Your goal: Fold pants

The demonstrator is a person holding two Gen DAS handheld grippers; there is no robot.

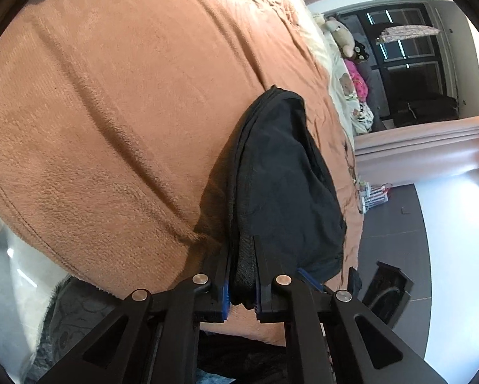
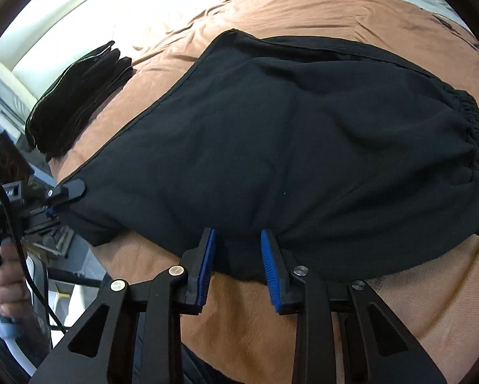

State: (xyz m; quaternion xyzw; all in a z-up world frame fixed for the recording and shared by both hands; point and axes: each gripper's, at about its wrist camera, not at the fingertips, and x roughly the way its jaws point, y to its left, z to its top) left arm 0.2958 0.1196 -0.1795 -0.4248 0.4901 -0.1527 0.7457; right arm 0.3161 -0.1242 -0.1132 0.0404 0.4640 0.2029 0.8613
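Black pants [image 2: 287, 140] lie lengthwise across the brown blanket [image 2: 399, 304], my left gripper [image 1: 242, 275] pinching one end hem while my right gripper [image 2: 238, 256], jaws parted, straddles the near long edge, waistband off to its right.

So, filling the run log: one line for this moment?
step: gripping pants | left gripper: shut on hem | right gripper: open, edge between jaws | surface: brown blanket

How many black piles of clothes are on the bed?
2. The black pants lie across the middle of the brown blanket. A folded black stack sits further back at the left. More may be hidden out of view.
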